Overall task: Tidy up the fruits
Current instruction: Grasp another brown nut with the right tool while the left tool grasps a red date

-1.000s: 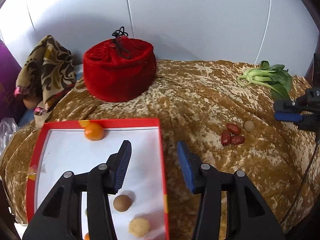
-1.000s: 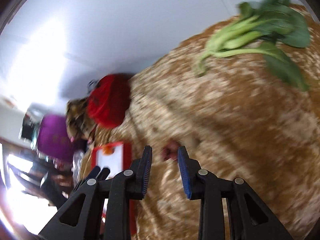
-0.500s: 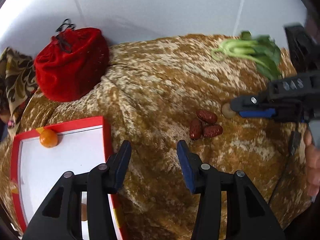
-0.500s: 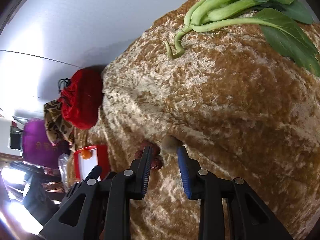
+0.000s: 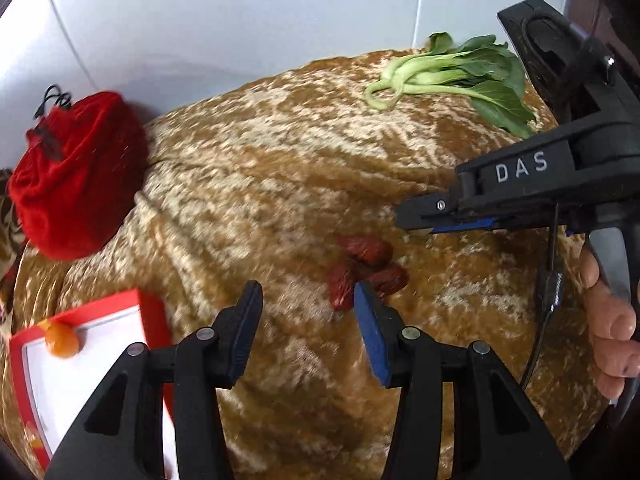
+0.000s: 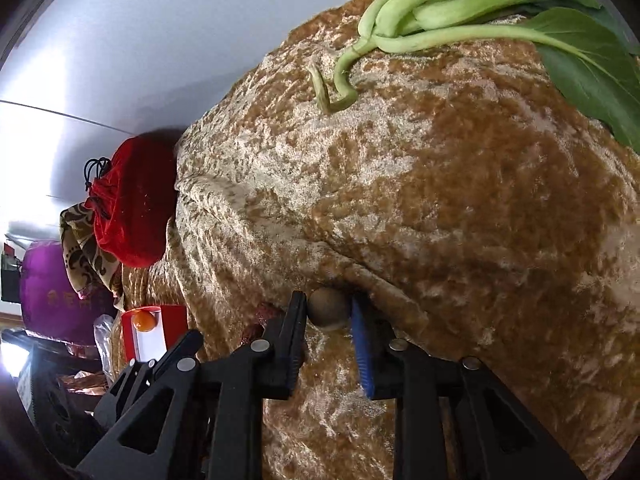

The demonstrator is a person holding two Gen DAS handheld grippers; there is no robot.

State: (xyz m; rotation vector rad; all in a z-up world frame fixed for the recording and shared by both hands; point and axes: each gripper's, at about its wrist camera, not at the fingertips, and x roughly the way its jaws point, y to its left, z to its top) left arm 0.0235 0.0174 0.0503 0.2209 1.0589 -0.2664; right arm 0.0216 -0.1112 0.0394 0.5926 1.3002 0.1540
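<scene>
Right gripper (image 6: 329,316): its fingers are closing around a small round brown fruit (image 6: 327,311), which is sitting directly between the tips on the gold-brown velvet cloth (image 6: 460,208) covering the worktop. The black finger is meeting the fruit's left side and the blue-padded finger is standing against its right side; whether the pads are pressing firmly cannot be told. In the left wrist view the right gripper (image 5: 416,226) is reaching in from the right edge, with a person's hand (image 5: 610,332) wrapping its handle.

Left gripper (image 5: 308,304): its fingers are standing apart and gripping nothing. Three red dates (image 5: 366,268) are lying in a touching cluster on the cloth just beyond the tips, nearest the right finger, whose tip is overlapping the lowest date in the picture; contact cannot be confirmed.

Left of the left finger, a red-rimmed tray (image 5: 152,308) with a white floor is resting on the cloth, and a small orange fruit (image 5: 61,340) is sitting in its far corner against the rim.

Well beyond the fingers, a bunch of bok choy (image 5: 452,76) is lying near the far right of the cloth. A red velvet drawstring pouch (image 5: 76,184) is sitting at the far left against the white wall (image 5: 240,20). In the right wrist view a patterned brown cloth (image 6: 82,248) and a purple bag (image 6: 48,292) are showing beside the pouch.
</scene>
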